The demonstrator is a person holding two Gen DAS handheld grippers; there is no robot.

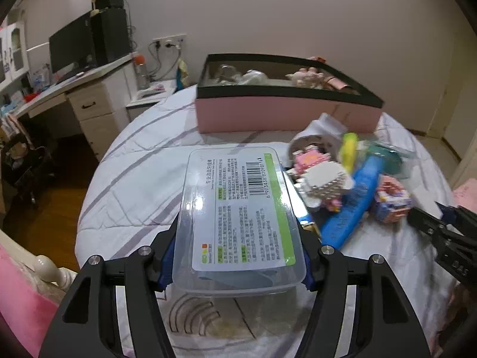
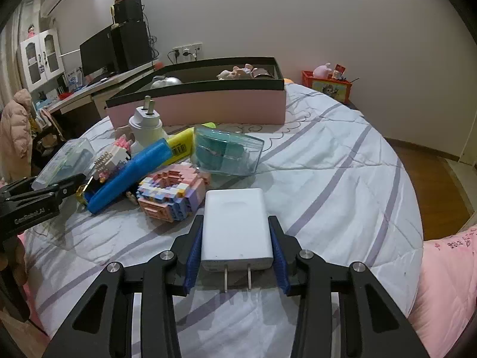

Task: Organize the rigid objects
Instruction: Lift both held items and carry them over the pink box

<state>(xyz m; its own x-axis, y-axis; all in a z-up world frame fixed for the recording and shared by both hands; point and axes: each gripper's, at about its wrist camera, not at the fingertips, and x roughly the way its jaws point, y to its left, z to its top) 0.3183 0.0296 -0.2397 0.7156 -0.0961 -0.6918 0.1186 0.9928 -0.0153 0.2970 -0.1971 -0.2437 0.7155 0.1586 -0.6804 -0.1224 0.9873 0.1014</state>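
Observation:
My left gripper [image 1: 238, 232] is shut on a clear plastic box with a green and white label [image 1: 238, 208], held above the striped bedspread [image 1: 134, 179]. The same box [image 2: 65, 158] and the left fingers [image 2: 71, 183] show at the left of the right wrist view. My right gripper [image 2: 235, 219] is shut on a white charger [image 2: 235, 226], its pads against both sides and its prongs pointing back at the camera. In the left wrist view the right gripper [image 1: 441, 226] shows at the right edge. A long pink box with a black rim [image 2: 208, 104] stands open at the back.
A pile lies on the bed: a blue case [image 2: 131, 173], a pastel block toy [image 2: 173, 194], a teal clear case [image 2: 226, 155], a white plug adapter [image 2: 146, 122], a yellow item [image 2: 182, 146]. A desk [image 1: 89, 89] stands left, a red toy crate [image 2: 328, 86] beyond the bed.

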